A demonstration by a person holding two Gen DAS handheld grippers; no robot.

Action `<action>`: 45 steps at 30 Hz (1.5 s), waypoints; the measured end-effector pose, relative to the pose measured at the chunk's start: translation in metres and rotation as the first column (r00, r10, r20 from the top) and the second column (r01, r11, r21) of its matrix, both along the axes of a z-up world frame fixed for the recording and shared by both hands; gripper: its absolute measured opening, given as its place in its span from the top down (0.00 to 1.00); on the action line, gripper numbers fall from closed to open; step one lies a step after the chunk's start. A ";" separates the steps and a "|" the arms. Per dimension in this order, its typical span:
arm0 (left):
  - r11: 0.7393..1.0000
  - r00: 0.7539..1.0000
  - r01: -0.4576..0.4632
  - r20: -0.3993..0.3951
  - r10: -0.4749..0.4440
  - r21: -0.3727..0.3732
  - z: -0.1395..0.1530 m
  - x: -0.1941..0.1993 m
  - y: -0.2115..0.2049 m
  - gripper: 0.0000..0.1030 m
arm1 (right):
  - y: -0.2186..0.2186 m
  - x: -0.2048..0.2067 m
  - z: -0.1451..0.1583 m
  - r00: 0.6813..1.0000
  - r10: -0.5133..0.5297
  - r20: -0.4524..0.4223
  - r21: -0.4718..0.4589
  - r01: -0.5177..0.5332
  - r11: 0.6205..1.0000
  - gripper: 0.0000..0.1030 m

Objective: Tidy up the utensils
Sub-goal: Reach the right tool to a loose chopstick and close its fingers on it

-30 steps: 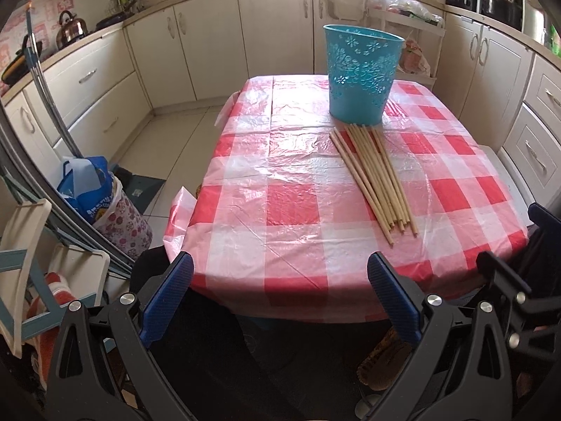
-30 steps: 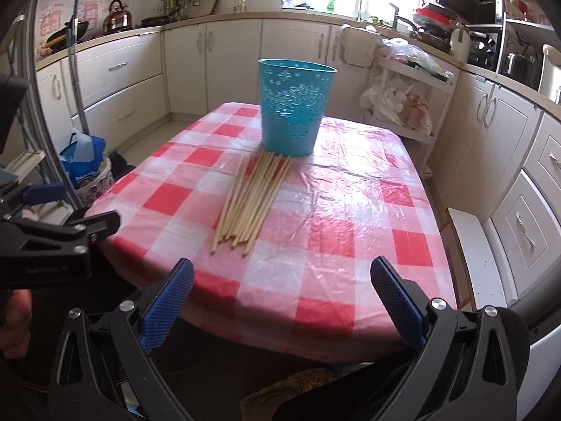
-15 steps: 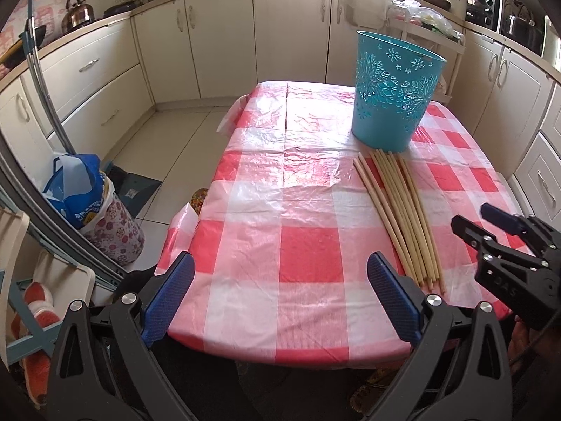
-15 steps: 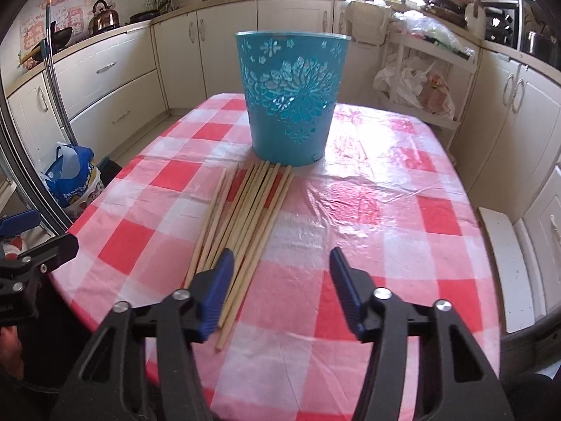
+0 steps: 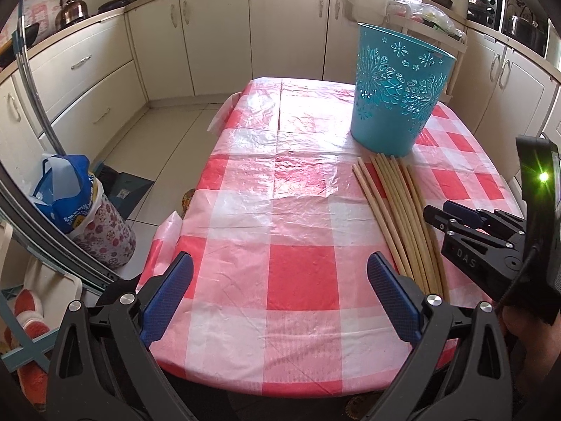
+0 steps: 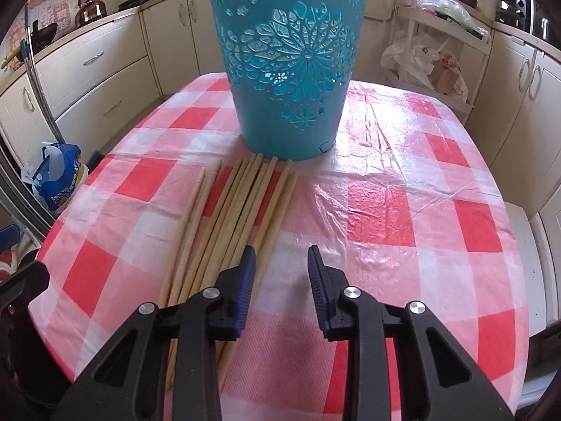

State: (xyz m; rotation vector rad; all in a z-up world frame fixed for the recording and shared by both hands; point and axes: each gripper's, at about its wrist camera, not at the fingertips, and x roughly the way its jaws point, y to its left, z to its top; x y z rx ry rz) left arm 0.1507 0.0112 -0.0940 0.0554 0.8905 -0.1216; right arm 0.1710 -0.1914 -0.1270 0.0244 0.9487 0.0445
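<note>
right gripper (image 6: 278, 273) nearer: jaws part-open, empty, its left jaw over the bundle of long pale wooden sticks (image 6: 242, 207); long axis runs straight ahead to the teal perforated plastic bin (image 6: 287, 70). left gripper (image 5: 280, 291) wide open, empty, sticks to its right.

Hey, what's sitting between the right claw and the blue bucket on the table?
The bundle of wooden sticks lies between the right claw and the blue bucket, slightly left of the claw's line; otherwise only checked tablecloth. The right wrist view shows this.
</note>
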 end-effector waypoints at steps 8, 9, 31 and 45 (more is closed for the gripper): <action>0.996 0.997 0.045 -0.054 -0.049 -0.078 -0.013 0.036 -0.022 0.11 | -0.007 0.010 -0.002 0.998 0.045 -0.038 -0.015 -0.046 0.999 0.82; 0.996 0.997 0.046 -0.062 -0.051 -0.080 -0.015 0.041 -0.026 0.14 | -0.010 0.009 -0.002 0.998 0.049 -0.041 -0.016 -0.049 0.999 0.82; 0.997 0.996 0.004 -0.092 0.003 0.072 -0.050 0.097 -0.079 0.33 | -0.034 -0.003 -0.001 0.996 0.082 -0.035 0.098 -0.078 0.992 0.68; 0.883 0.885 0.448 -0.069 -0.460 -0.136 -0.046 0.105 -0.079 0.94 | -0.037 0.002 -0.003 0.998 0.063 -0.022 0.061 -0.061 0.996 0.76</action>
